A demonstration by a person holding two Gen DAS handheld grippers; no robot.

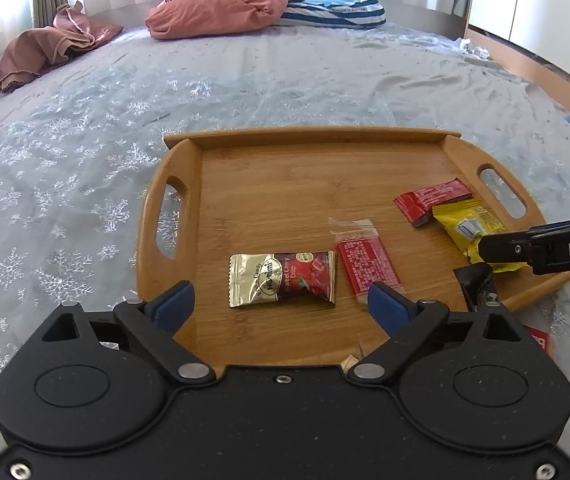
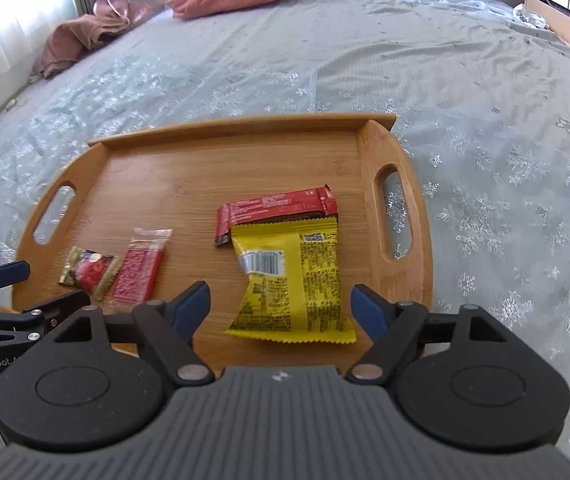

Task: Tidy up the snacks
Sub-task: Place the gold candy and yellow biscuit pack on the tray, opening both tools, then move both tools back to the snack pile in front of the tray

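Both hand-held grippers hover over the near edge of a wooden tray (image 1: 317,140) that sits on the bed (image 1: 85,160), and both stand with jaws wide apart and nothing between the pads. Just ahead of the left hand-held gripper (image 1: 281,300) lies a gold-and-red candy packet (image 1: 283,279), flat on the tray; to its right, a small red sachet (image 1: 365,262) with a clear sealed end. Directly ahead of the right hand-held gripper (image 2: 281,304) lies a yellow snack packet (image 2: 289,280), its far edge overlapping a red wrapped bar (image 2: 277,210) beyond it.

All four snacks look light, thin and crinkly, so they would likely slide on the smooth wood and crumple under a hard squeeze. A pinch across the narrow width at mid-body, or on a crimped end seal, seems the safest hold; the yellow packet is wide, so an edge may serve better.

The left wrist view alone shows a black wrapper (image 1: 477,284) at the tray's near right edge and a red scrap (image 1: 541,340) off the tray beside the gripper body. The right wrist view alone shows the yellow packet whole, with its barcode and how it laps over the bar.
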